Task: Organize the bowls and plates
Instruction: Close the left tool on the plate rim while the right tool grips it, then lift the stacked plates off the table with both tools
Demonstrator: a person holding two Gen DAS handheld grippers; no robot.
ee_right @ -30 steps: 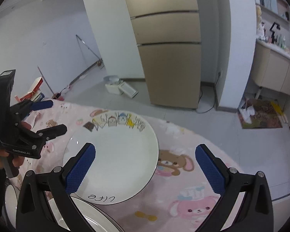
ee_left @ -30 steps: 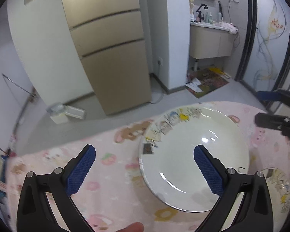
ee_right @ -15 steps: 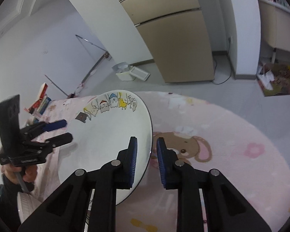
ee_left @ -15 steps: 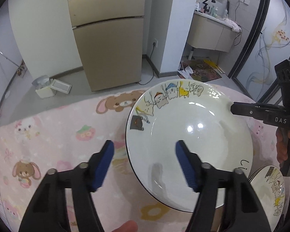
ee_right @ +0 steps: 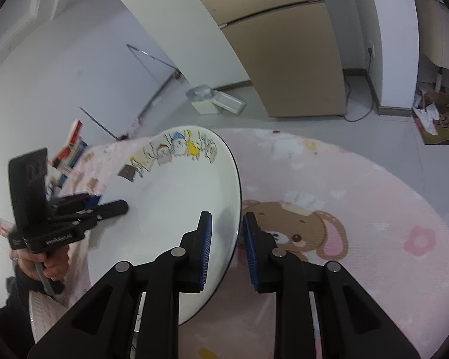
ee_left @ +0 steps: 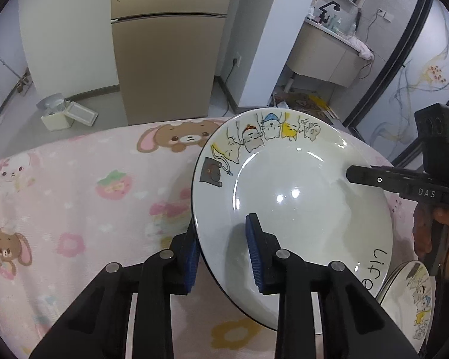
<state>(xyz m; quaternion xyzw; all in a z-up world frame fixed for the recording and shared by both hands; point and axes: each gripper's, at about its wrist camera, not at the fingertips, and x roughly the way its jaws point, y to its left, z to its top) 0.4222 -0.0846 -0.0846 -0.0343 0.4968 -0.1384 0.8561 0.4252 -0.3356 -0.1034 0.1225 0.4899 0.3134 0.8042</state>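
I have the big plate (ee_left: 299, 197) pinched on two sides and, as far as I can judge, tilted up off the pink cloth (ee_left: 74, 185), so the sorting looks to be in its early part: one plate is in hand and nothing I can see is yet stacked or put away. My left gripper (ee_left: 223, 246) is closed on the plate's near-left rim at the lower centre of the left view, one blue pad under the rim and one on the white face. My right gripper (ee_right: 226, 249) is clamped on the opposite rim at the lower centre of the right view, the edge running between its pads. Counting what shows: one large plate with the cartoon cats along its top edge and "life" written near the bottom right, and one smaller dish (ee_left: 410, 299) with the same drawings at the lower right of the left view, partly hidden under the big plate. A pale rim at the lower left of the right view may be another dish; I cannot tell. What remains, I'd say, is setting this plate down on its pile and dealing with that smaller dish.
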